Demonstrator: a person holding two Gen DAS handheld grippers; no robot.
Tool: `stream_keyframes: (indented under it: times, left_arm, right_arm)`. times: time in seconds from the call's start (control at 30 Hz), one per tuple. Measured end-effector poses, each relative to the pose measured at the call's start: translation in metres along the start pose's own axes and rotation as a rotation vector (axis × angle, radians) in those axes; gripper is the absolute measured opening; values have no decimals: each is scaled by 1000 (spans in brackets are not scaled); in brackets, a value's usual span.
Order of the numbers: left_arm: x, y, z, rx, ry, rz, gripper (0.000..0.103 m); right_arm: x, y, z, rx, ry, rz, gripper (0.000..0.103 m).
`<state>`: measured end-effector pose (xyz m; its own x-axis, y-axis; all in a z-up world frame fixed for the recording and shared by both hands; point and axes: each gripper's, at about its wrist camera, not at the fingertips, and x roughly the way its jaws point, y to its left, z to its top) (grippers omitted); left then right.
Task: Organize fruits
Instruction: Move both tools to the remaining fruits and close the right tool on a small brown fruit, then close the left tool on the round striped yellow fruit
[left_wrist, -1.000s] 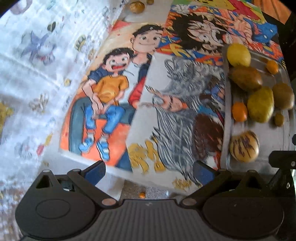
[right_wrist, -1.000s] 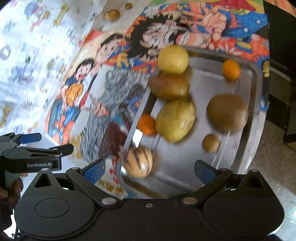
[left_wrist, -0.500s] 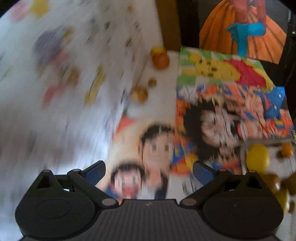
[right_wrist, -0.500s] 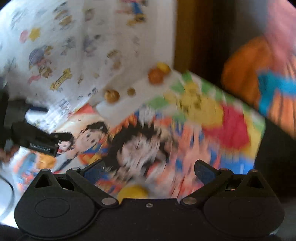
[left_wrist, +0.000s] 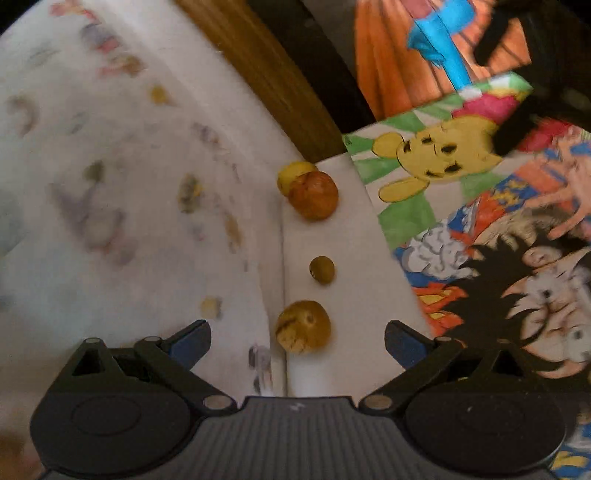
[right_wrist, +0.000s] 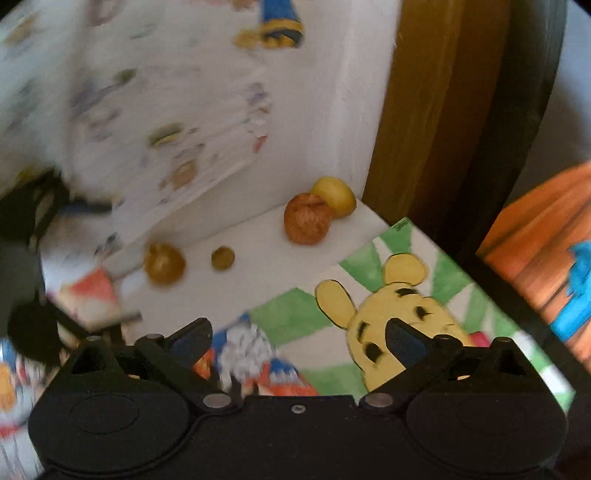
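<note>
Both cameras have swung away from the metal tray of fruit that filled them a second ago; each now faces the white strip of tabletop (left_wrist: 354, 258) along the cartoon-printed wall (left_wrist: 129, 221), where 4 loose fruits lie.

In the left wrist view the left gripper (left_wrist: 297, 339) has its jaws spread wide with nothing clamped. The tan speckled fruit (left_wrist: 303, 327) sits between the 2 blue fingertips (left_wrist: 190, 341), a little ahead of them and touching neither. It is roundish, with no clear long axis; a dark crease marks its left side. Straight beyond it lies the small olive-brown fruit (left_wrist: 322, 270), also round. Farther along the same line, in the corner by the wooden post (left_wrist: 273, 85), the orange-red fruit (left_wrist: 313, 195) rests touching the yellow fruit (left_wrist: 293, 173), which is partly hidden behind it. The 4 form a row running away from the gripper along the wall.

In the right wrist view the right gripper (right_wrist: 297, 339) is empty and its jaws, wide apart, are closing slightly. No fruit lies between them; below them are the cartoon posters, the yellow bear poster (right_wrist: 399, 306) under the right finger. The fruits lie well ahead and to the left, in a row running from the tan one at left to the yellow one at upper right. The left gripper shows as a dark blur at that view's left edge.
</note>
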<state>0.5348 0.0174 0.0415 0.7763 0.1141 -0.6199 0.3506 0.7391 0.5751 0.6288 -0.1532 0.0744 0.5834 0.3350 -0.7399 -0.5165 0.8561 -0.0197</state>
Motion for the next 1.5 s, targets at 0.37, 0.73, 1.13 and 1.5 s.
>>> stream_keyframes:
  times: [0.37,0.73,1.13,1.5]
  left_arm:
    - [50,-27,-1,171,12,-26,98]
    - [80,-10,2,60,97,-52,86]
    - [94,-1,-1,85,125,-30,68]
    - [93,-9,7,118,128,-26,66]
  right_arm:
    - [90,6,28,178,67,123,84]
    - [140,30,46,161,115,207,63]
    - [169,48,55,152,135,218,39]
    - [155,42,44,161,143,211,30]
